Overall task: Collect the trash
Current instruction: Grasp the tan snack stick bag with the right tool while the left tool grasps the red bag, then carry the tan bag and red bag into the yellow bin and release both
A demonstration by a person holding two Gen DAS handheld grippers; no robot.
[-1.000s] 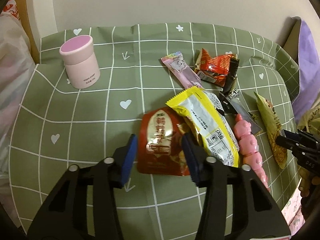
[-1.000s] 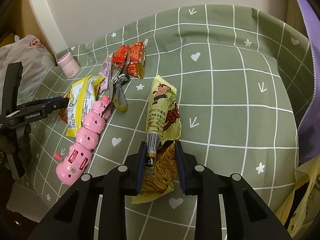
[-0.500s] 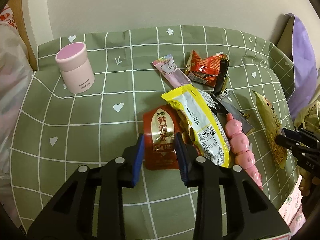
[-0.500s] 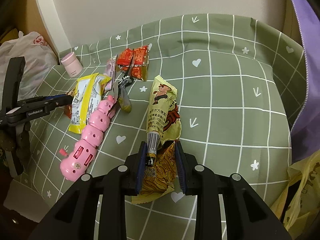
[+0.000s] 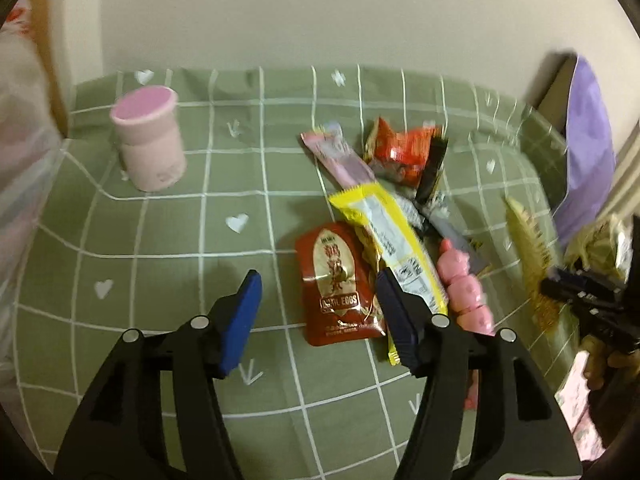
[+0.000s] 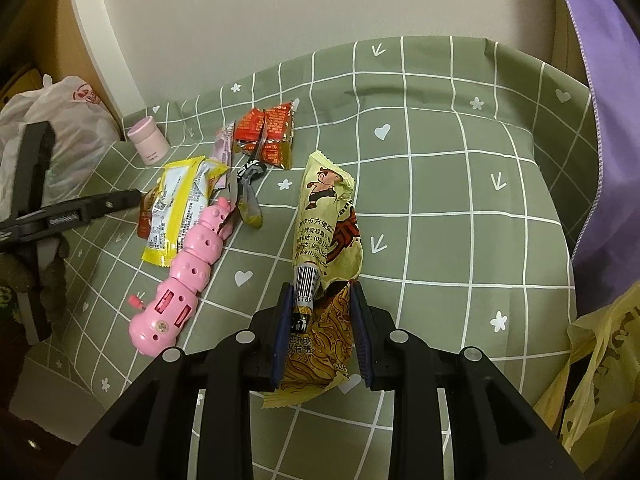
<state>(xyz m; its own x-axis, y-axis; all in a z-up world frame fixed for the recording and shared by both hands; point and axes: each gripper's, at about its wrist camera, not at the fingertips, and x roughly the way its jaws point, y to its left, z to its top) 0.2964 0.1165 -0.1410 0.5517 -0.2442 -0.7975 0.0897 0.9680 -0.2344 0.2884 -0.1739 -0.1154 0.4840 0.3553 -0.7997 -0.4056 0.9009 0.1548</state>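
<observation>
My right gripper (image 6: pixel 320 332) is shut on the near end of a long yellow noodle snack packet (image 6: pixel 326 232) that lies on the green checked cloth. My left gripper (image 5: pixel 316 312) is open, its blue pads on either side of a red quail-egg pouch (image 5: pixel 338 284) lying flat. A yellow-edged wrapper (image 5: pixel 390 232) overlaps that pouch's right side. A pink wrapper (image 5: pixel 340 156) and red wrappers (image 5: pixel 404 152) lie farther back. The right gripper also shows at the right edge of the left wrist view (image 5: pixel 576 292).
A pink caterpillar toy (image 6: pixel 188 272) lies beside the wrappers. A pink round jar (image 5: pixel 148 144) stands at the back left. A white plastic bag (image 6: pixel 60 120) sits off the left edge, a yellow bag (image 6: pixel 600 368) at the right, and a purple cushion (image 6: pixel 600 80) beyond.
My left gripper has opened wide from a narrow gap around the red pouch, and the view has shifted slightly. My right gripper still holds the yellow packet in place.
</observation>
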